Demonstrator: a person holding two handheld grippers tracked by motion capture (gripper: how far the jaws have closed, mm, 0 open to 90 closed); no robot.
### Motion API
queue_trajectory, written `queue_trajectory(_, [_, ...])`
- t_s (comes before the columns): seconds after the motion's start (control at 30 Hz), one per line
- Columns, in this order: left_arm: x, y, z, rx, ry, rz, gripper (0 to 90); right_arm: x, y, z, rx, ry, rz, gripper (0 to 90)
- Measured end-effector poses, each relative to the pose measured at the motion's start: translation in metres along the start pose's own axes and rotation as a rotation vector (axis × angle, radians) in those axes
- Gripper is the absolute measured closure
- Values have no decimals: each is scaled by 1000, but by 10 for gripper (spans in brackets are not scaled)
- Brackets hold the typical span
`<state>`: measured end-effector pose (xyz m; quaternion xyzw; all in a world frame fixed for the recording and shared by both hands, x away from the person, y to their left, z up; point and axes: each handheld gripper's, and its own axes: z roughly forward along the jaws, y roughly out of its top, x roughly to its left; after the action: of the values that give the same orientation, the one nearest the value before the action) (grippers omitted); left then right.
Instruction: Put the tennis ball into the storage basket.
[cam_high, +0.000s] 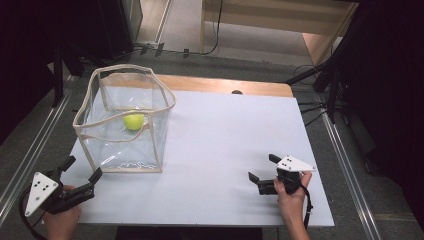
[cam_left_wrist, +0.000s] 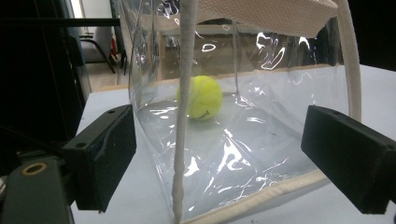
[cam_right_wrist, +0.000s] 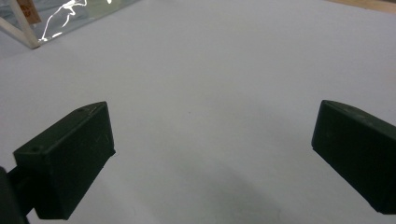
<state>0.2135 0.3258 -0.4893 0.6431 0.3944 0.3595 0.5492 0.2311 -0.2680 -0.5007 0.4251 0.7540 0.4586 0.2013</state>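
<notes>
The left gripper has its jaws spread wide and empty, aimed at the near corner of the bag, probably lining up to grip its cream seam. The right gripper also rests spread and empty over the bare table, well apart, likely waiting. The bag is clear, boxy plastic, open-topped, standing at the table's left; a yellow ball sits inside on its floor.

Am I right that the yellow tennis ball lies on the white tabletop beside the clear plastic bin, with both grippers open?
Not quite: the yellow tennis ball lies inside the clear plastic bin, as the high view shows. Both the left gripper and right gripper are indeed open.
</notes>
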Motion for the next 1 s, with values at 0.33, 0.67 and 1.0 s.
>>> queue_trajectory(0.33, [0, 0, 0, 0, 0, -3, 104, -11, -15, -19, -19, -46, 22, 0])
queue_trajectory(0.67, [0, 0, 0, 1, -1, -3, 104, -20, -28, -38, -33, -93, 46, 0])
queue_trajectory(1.0, [1, 0, 0, -1, 0, -7, 104, -30, -39, -52, -36, -135, 72, 0])
